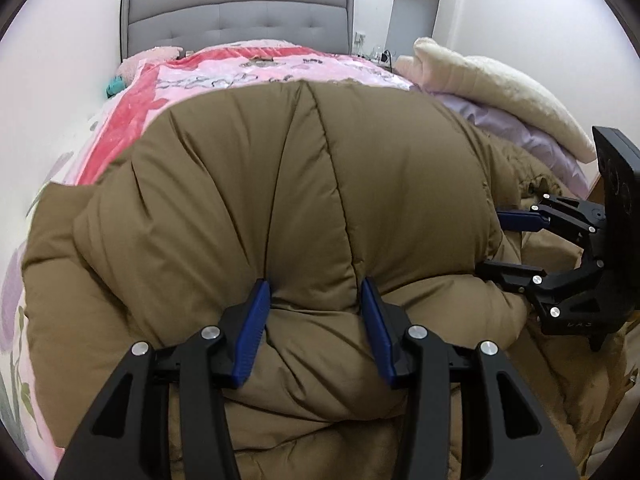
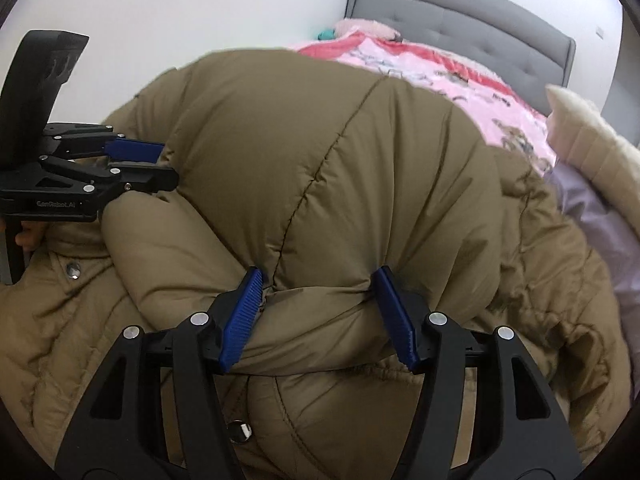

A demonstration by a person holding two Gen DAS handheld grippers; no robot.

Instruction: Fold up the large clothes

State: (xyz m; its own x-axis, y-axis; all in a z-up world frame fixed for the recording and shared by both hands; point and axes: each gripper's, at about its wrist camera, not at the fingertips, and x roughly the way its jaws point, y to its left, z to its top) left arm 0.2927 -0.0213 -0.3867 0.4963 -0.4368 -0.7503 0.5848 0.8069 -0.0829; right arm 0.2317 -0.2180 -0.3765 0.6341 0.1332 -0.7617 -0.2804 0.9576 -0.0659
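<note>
A big brown padded coat (image 1: 304,200) lies on the bed, its near part doubled over into a thick roll. My left gripper (image 1: 316,292) is shut on a bulging fold of the coat, the blue pads pressed into the fabric on both sides. My right gripper (image 2: 318,280) is shut on another fold of the same coat (image 2: 320,160) further right. Each gripper shows in the other's view: the right one (image 1: 494,240) at the coat's right edge, the left one (image 2: 166,166) at its left edge. Metal snap buttons (image 2: 239,431) show on the layer below.
A pink and red blanket (image 1: 224,76) covers the bed behind the coat. A grey padded headboard (image 1: 240,16) stands at the far end. A cream fleece and lilac bedding pile (image 1: 504,100) lies at the right. White walls close in on the left and behind.
</note>
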